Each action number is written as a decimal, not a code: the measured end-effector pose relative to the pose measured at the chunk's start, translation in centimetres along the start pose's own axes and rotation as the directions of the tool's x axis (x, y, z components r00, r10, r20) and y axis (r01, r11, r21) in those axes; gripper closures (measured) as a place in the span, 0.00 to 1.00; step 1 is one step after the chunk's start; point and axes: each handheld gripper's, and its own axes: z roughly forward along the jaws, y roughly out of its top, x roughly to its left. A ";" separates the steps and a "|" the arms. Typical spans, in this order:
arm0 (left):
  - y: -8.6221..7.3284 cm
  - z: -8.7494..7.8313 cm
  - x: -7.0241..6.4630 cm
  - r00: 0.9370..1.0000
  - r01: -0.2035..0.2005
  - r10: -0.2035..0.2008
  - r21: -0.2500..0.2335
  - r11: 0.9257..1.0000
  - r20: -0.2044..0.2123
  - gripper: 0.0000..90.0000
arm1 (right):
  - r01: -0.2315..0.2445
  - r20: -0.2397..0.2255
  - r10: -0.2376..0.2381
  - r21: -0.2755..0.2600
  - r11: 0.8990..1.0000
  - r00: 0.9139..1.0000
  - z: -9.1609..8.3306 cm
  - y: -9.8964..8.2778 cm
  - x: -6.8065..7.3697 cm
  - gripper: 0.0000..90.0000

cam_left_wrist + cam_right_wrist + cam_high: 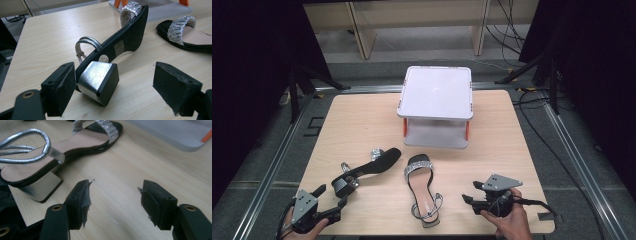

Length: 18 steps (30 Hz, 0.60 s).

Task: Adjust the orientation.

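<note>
two small stickers on the tipped sandal's (117,42) sole are too blurred to read. my left claw (110,82) gapes around its silver heel near the worktop's (357,120) front-left corner, one pad just beside it. my right claw (113,195) stands apart, empty, beside the upright sandal (62,145). a white rack (437,92) sits at the back edge.

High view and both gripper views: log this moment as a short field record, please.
surface: wooden table
left sandal: lying on its side, silver heel between the open jaws of the left gripper, not clamped
right sandal: upright on its sole
right gripper: open, nothing between the jaws, beside the right sandal
shelf rack: two white tiers, bare
</note>
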 end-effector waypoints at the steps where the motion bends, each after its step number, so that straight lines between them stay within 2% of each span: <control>1: 0.0 0.0 0.0 1.000 -0.003 0.003 -0.003 1.000 -0.001 0.20 | -0.006 -0.014 0.006 0.009 1.000 1.000 0.2 -0.1 0.2 0.47; 2: 0.0 0.0 0.0 1.000 -0.002 0.002 -0.003 1.000 -0.002 0.20 | -0.018 -0.033 0.018 0.011 1.000 0.999 0.3 -0.1 0.4 0.49; 3: 0.0 0.0 0.0 1.000 0.000 0.000 0.000 1.000 -0.001 0.20 | -0.008 -0.033 0.009 0.014 1.000 0.999 0.3 -0.1 0.4 0.50; 4: 0.0 0.0 0.0 1.000 -0.001 0.001 0.000 1.000 -0.003 0.20 | -0.015 -0.057 0.016 0.017 1.000 0.998 0.4 -0.1 0.6 0.53; 5: 0.0 0.0 0.0 1.000 -0.003 0.003 -0.002 1.000 -0.004 0.20 | -0.009 -0.062 0.010 0.016 1.000 0.998 0.5 -0.1 0.7 0.54; 6: 0.0 0.0 0.0 1.000 -0.003 0.003 -0.001 1.000 -0.003 0.20 | 0.015 -0.056 -0.013 0.034 0.999 0.998 0.6 0.0 1.0 0.54; 8: 0.0 0.0 -0.1 1.000 -0.001 0.001 0.006 1.000 -0.001 0.20 | 0.110 -0.046 -0.107 0.063 0.992 0.993 0.9 0.5 2.2 0.57; 9: 0.0 0.0 -0.1 1.000 -0.004 0.004 0.009 1.000 0.001 0.20 | 0.104 -0.043 -0.101 0.075 0.992 0.994 1.1 0.6 2.8 0.57; 10: 0.0 0.1 -0.1 1.000 -0.001 0.001 -0.001 1.000 -0.001 0.20 | 0.138 -0.064 -0.133 0.075 0.988 0.989 1.5 0.8 3.0 0.58; 11: 0.0 0.1 -0.1 1.000 -0.001 0.001 -0.002 1.000 0.000 0.20 | 0.119 -0.086 -0.113 0.073 0.990 0.990 1.7 0.8 3.2 0.58; 12: 0.0 0.2 -0.1 1.000 0.003 -0.003 -0.004 1.000 0.001 0.20 | 0.124 -0.102 -0.115 0.083 0.989 0.988 2.1 0.9 3.5 0.58; 14: 0.0 0.1 -0.1 1.000 0.003 -0.003 -0.002 1.000 0.001 0.20 | 0.165 -0.116 -0.155 0.078 0.983 0.981 2.7 1.4 4.0 0.58; 16: 0.0 0.2 -0.1 1.000 0.007 -0.007 0.001 1.000 -0.001 0.20 | 0.112 -0.182 -0.102 0.042 0.993 0.978 3.1 1.7 4.0 0.61; 17: 0.0 0.2 -0.1 1.000 0.002 -0.002 -0.003 1.000 0.002 0.20 | 0.093 -0.193 -0.082 0.049 0.994 0.978 3.2 1.9 4.0 0.62; 18: 0.0 0.2 -0.1 1.000 0.001 -0.001 -0.002 1.000 0.003 0.20 | 0.108 -0.181 -0.098 0.044 0.993 0.979 3.4 2.0 3.8 0.62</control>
